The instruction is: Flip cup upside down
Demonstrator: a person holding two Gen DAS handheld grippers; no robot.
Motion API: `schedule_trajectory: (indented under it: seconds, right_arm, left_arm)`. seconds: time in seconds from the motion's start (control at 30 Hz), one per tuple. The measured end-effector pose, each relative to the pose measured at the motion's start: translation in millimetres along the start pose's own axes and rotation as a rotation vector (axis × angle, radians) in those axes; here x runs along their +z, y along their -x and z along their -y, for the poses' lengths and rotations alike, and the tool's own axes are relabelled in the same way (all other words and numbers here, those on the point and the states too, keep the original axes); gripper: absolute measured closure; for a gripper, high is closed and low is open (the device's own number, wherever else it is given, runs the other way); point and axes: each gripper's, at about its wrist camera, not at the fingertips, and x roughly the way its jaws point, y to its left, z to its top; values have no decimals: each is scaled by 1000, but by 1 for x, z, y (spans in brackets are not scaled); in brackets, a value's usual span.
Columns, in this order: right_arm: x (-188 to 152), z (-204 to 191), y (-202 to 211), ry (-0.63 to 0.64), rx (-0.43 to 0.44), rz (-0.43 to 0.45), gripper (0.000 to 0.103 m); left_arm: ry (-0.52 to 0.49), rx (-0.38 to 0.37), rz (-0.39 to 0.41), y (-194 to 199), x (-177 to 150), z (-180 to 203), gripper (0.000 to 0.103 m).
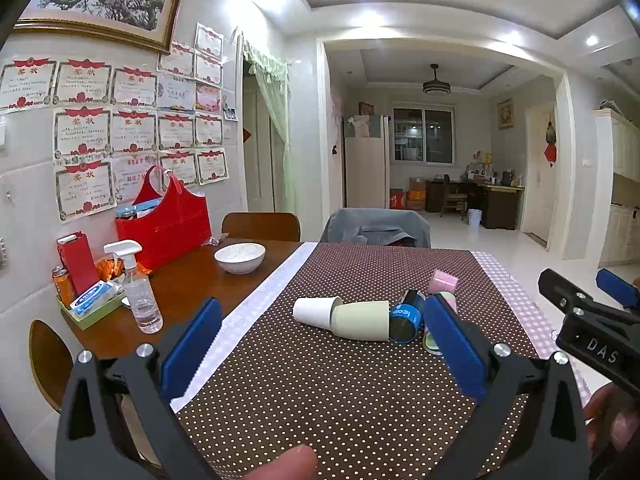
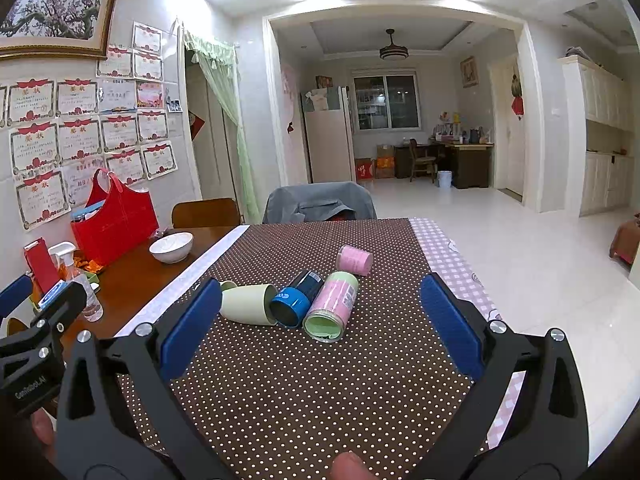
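Note:
Several cups lie on their sides in a cluster on the brown dotted cloth (image 1: 320,380). In the left wrist view I see a white cup (image 1: 314,310), a pale green cup (image 1: 362,320), a blue cup (image 1: 408,316) and a pink cup (image 1: 443,282). The right wrist view shows the pale green cup (image 2: 248,304), the blue cup (image 2: 296,300), a pink-and-green cup (image 2: 334,306) and the small pink cup (image 2: 354,260). My left gripper (image 1: 320,344) is open and empty, short of the cluster. My right gripper (image 2: 320,320) is open and empty, also short of it.
A white bowl (image 1: 240,258), a spray bottle (image 1: 138,292), a red bag (image 1: 168,224) and a tray of small items (image 1: 90,304) stand on the bare wood at left. A chair with a grey jacket (image 1: 376,228) is at the table's far end.

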Motion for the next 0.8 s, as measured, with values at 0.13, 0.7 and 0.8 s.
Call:
schedule_trajectory:
  seconds: [0.13,0.7,0.8]
  right_arm:
    - [2,-2,4,10,-2,4,6]
    - [2,-5,4,16,-3,6,6]
    - [2,-4,4,17,-2,4,6]
  left_arm:
    - [1,-1,-1,0,0,1,4]
    - [-3,-16,-11,0,1,3,4]
    - [-3,-17,-12,-1,2,4,4]
